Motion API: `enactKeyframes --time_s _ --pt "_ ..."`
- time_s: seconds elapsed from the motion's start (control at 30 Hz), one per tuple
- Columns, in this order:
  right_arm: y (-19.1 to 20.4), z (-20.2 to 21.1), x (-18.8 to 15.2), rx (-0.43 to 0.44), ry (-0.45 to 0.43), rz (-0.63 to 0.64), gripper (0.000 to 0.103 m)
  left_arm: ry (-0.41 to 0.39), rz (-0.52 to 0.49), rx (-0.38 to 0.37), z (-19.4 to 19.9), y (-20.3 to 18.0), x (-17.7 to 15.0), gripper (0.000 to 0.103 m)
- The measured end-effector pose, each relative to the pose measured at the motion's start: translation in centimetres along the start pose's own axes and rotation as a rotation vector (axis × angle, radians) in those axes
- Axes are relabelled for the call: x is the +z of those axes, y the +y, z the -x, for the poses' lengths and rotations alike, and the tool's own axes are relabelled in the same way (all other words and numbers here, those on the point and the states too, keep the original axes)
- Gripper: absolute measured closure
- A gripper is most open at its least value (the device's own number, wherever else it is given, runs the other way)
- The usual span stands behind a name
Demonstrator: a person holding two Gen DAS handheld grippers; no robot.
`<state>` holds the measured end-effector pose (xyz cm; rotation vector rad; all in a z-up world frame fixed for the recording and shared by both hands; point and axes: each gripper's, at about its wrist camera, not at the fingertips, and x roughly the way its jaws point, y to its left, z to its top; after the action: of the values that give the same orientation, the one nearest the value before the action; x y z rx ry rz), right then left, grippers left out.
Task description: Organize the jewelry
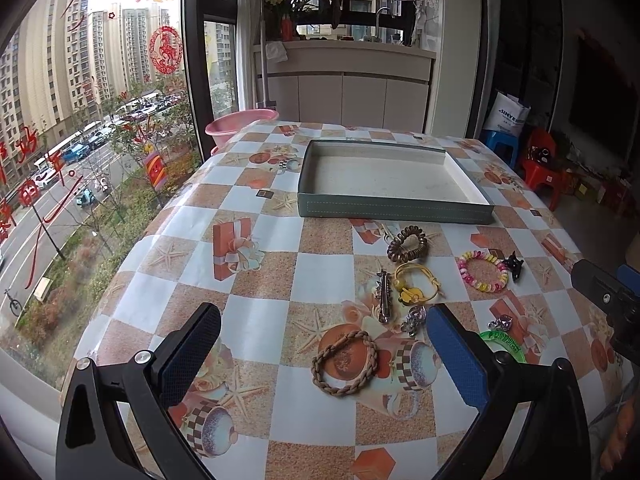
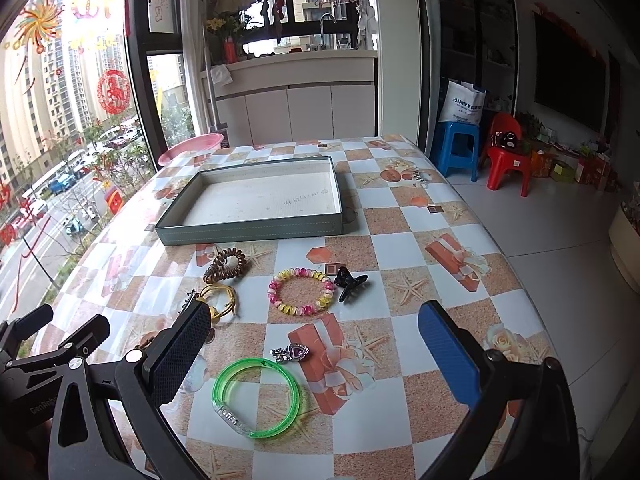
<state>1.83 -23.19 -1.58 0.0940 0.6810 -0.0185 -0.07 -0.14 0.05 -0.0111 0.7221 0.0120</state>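
Observation:
A grey-green tray stands empty at the back of the table. In front of it lie a brown spiral hair tie, a yellow cord bracelet, a metal hair clip, a pink-yellow bead bracelet, a black claw clip, a braided brown bracelet, a silver charm, a silver heart charm and a green bangle. My left gripper is open above the braided bracelet. My right gripper is open above the green bangle.
The table has a checkered oilcloth and stands against a window on the left. A pink basin sits past the far left corner. A blue stool and a red chair stand on the floor at the right.

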Motion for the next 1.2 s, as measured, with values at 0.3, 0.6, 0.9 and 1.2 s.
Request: enactKeyframes --time_s 0.3,0.6,0.9,1.2 --pt "0.03 0.06 -0.01 0.001 -0.001 0.0 0.0 0.0 0.003 0.002 0.09 0.1 0.08 0.0" --pt "-0.62 0.72 0.3 0.005 -0.015 -0.01 0.0 -0.001 0.003 0.004 0.09 0.12 0.11 0.0" --pt "-0.67 0.88 0.37 0.005 -0.019 -0.011 0.0 -0.002 0.003 0.004 0.1 0.13 0.09 0.0" --pt "-0.67 0.87 0.33 0.004 -0.019 -0.01 0.0 0.002 0.006 0.007 0.07 0.28 0.04 0.0"
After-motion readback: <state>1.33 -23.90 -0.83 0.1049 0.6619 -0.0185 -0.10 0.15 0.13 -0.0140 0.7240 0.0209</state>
